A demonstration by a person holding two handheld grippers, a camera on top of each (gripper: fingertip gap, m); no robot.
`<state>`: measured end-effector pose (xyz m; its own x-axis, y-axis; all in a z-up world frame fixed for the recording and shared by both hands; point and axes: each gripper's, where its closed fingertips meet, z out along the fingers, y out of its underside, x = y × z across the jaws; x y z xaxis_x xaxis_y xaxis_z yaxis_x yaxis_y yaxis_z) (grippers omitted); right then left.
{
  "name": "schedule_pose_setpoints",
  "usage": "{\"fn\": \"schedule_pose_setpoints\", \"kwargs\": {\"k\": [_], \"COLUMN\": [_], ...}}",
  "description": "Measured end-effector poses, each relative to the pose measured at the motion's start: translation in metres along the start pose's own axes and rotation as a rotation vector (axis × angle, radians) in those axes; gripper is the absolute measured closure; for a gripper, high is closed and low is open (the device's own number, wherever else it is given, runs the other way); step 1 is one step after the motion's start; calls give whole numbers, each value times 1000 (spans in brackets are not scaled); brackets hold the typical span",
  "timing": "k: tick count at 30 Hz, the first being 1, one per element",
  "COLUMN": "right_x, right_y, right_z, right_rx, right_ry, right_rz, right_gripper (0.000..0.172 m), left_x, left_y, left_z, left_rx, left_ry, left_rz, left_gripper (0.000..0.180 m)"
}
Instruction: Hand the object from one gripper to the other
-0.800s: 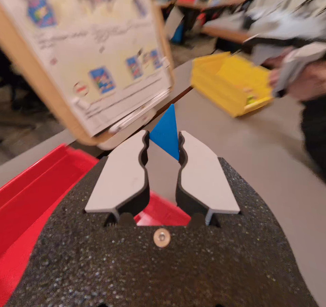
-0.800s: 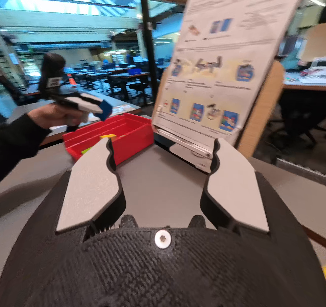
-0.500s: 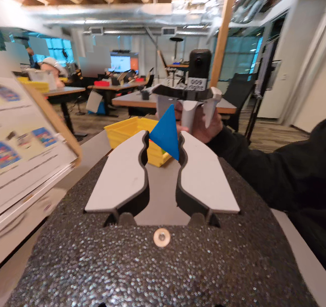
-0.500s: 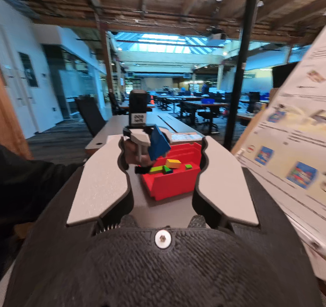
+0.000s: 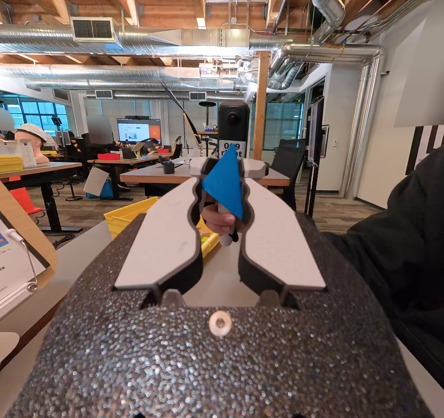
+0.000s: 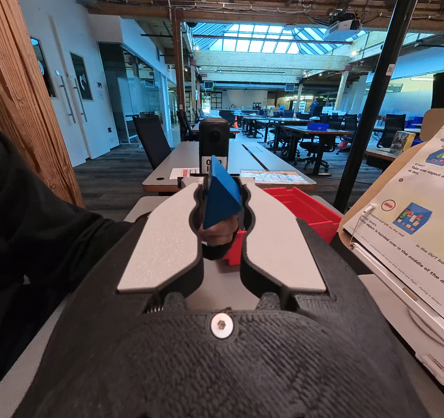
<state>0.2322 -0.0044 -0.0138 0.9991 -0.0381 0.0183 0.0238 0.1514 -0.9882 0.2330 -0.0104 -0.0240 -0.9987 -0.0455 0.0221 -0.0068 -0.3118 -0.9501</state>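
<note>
Nose-to-nose grippers (image 5: pixel 222 191) (both on wedge (image 5: pixel 224 185))

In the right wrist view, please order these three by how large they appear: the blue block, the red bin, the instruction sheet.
1. Instruction sheet, though it is nearer the camera and cropped.
2. Red bin, partly hidden.
3. Blue block.

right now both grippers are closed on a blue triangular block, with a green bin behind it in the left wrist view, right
Not quite: the bin in the left wrist view is yellow, not green. The rest holds: the left gripper and right gripper are both closed on the blue triangular block.
</note>
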Motion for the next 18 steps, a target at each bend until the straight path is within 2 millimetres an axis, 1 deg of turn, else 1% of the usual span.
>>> {"fn": "schedule_pose_setpoints", "kwargs": {"k": [4,9,12,13,15,16,17,18], "right_x": [-3,0,4,6,14,20,30,44], "right_y": [0,1,2,2,-3,-7,-12,-16], "right_z": [3,4,2,0,-9,-18,-31,-49], "right_rx": [4,-37,-56,-54,-36,-26,-15,-13], "right_ry": [-8,55,92,100,145,184,255,350], "right_rz": [-24,-113,-127,-123,-119,-119,-123,-128], "right_gripper": [150,151,151,151,151,151,151,151], "left_x": [1,-3,-8,-9,-12,-13,-15,-17], "left_y": [0,3,6,9,15,18,20,21], "left_z": [0,0,0,0,0,0,-1,-1], "left_rx": [2,-14,-43,-67,-126,-151,-171,-188], "left_ry": [3,-25,-98,-117,-152,-167,-181,-197], "left_rz": [9,-12,49,71,100,109,119,130], "left_gripper": [150,150,149,145,129,124,122,122]}}
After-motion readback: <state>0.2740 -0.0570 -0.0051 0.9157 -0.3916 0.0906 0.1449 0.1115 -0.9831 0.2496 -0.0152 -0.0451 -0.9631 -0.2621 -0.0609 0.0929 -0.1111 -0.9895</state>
